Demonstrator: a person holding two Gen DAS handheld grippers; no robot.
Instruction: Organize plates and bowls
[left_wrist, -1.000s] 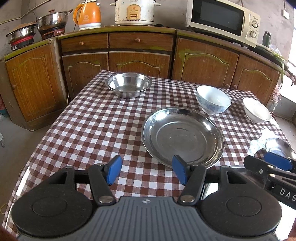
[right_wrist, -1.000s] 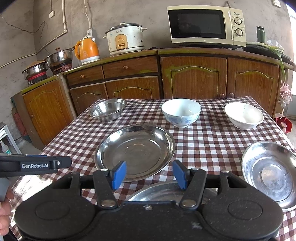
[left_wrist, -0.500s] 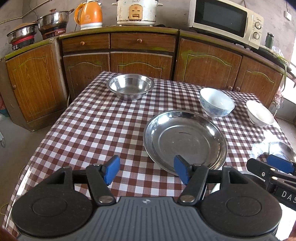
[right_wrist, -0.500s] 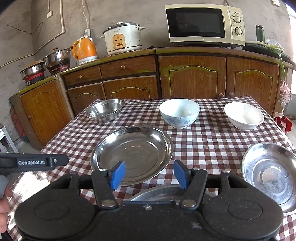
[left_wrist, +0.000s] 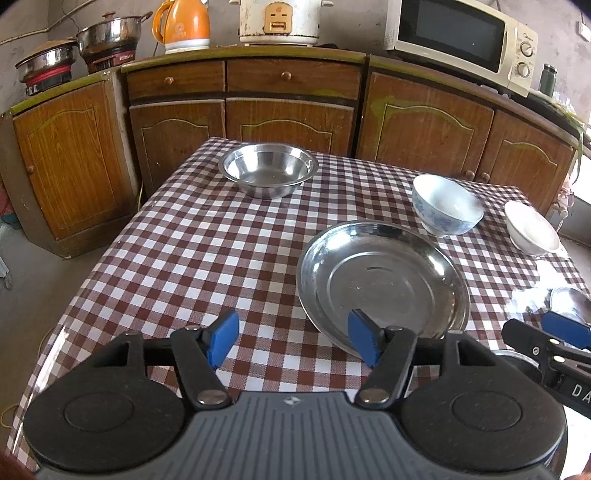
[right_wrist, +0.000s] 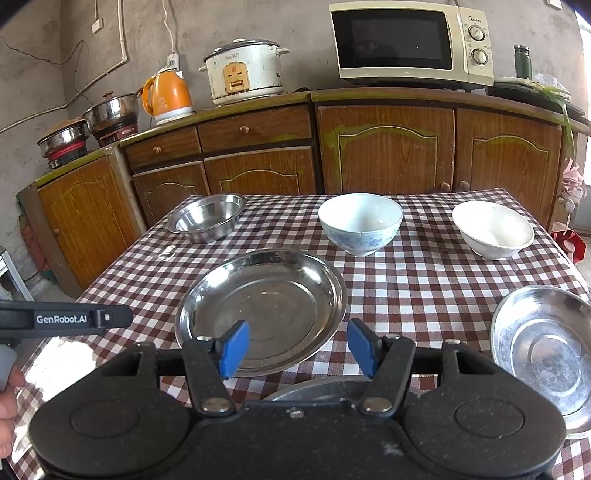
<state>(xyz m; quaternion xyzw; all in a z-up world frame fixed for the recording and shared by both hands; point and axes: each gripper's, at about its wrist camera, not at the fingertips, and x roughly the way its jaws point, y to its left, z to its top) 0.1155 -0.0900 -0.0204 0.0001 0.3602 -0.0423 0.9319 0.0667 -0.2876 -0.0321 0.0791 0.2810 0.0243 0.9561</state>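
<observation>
- Two claws hang over the near edge of the checked table (right_wrist: 436, 280), both released: the left claw (left_wrist: 291, 341) has only tablecloth between its blue pads, and the right claw (right_wrist: 297, 343) spans nothing it presses on.
- Ahead of the right claw, and just ahead-right of the left one, lies the large steel plate (right_wrist: 260, 306), flat on the cloth; judged the nearest thing to take first.
- Directly under the right claw a second steel plate (right_wrist: 314, 389) shows only as a rim, mostly hidden by the claw body.
- To the right of the right claw sits a third steel plate (right_wrist: 543, 354), near the table edge, well apart from the others.
- Beyond the large plate stand three bowls in a loose row: a steel bowl (left_wrist: 269, 170) far ahead-left, a blue-patterned bowl (right_wrist: 360, 223) straight ahead, a plain white bowl (right_wrist: 493, 229) ahead-right.
- Nothing is stacked yet; plates lie near, bowls far, so sorting like with like probably starts from the near plates.
- Open pads suit an approach rather than a carry.
</observation>
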